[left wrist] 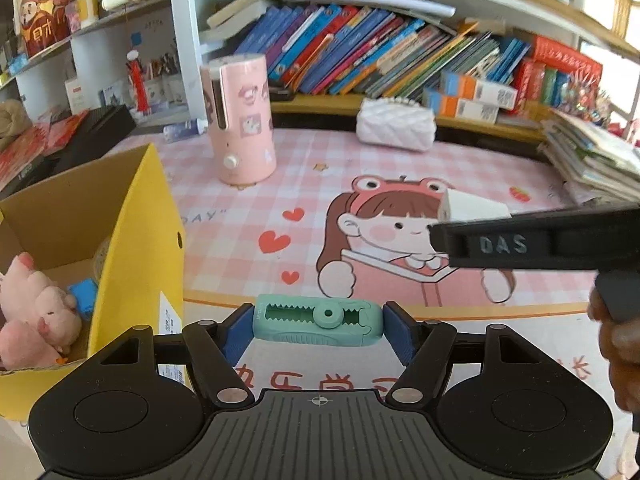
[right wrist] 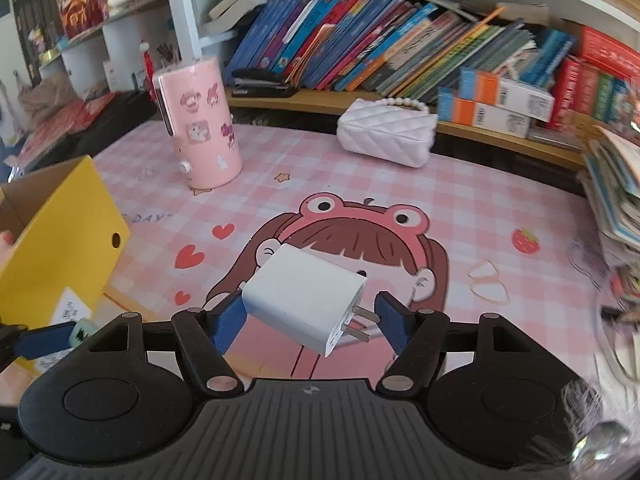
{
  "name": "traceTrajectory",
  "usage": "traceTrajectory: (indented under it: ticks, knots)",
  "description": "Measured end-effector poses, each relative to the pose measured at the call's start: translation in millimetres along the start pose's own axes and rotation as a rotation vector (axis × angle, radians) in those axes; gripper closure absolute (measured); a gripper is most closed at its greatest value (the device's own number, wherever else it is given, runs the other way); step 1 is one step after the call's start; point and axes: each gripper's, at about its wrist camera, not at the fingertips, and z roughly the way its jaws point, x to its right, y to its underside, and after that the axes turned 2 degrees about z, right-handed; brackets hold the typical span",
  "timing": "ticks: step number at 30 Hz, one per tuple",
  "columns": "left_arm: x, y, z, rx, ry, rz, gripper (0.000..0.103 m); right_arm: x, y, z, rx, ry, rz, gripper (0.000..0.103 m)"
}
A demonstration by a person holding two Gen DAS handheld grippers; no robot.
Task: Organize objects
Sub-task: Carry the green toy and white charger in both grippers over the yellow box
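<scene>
Right gripper (right wrist: 308, 322) clamps white charger (right wrist: 302, 294) by one corner and prongs, above mat (right wrist: 460, 184): skewed hold, may twist out

Left gripper (left wrist: 318, 330) grips green eraser (left wrist: 318, 322) endwise, long axis left-right, just right of yellow box (left wrist: 136, 248); may clip box wall

Charger prongs point near-right

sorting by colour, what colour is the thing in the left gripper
Mint green eraser, clearest in the left wrist view.
</scene>
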Motion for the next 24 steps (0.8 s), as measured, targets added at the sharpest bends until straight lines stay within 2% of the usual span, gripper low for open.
traceTrajectory:
  ticks: [9, 15, 24]
  knots:
    - [-14.2, 13.0, -43.6, 0.092, 0.071, 0.003, 0.034, -15.8, 27.5, -61.2, 0.062, 0.089, 0.057, 0.035]
    - [-33.5, 28.9, -67.7, 0.125, 0.089, -0.004, 0.034, -38.1, 45.6, -84.1, 0.081, 0.135, 0.070, 0.035]
    - [-75.4, 65.2, -107.5, 0.140, 0.086, -0.033, 0.034, -92.3, 76.6, -110.2, 0.083, 0.141, 0.049, 0.035]
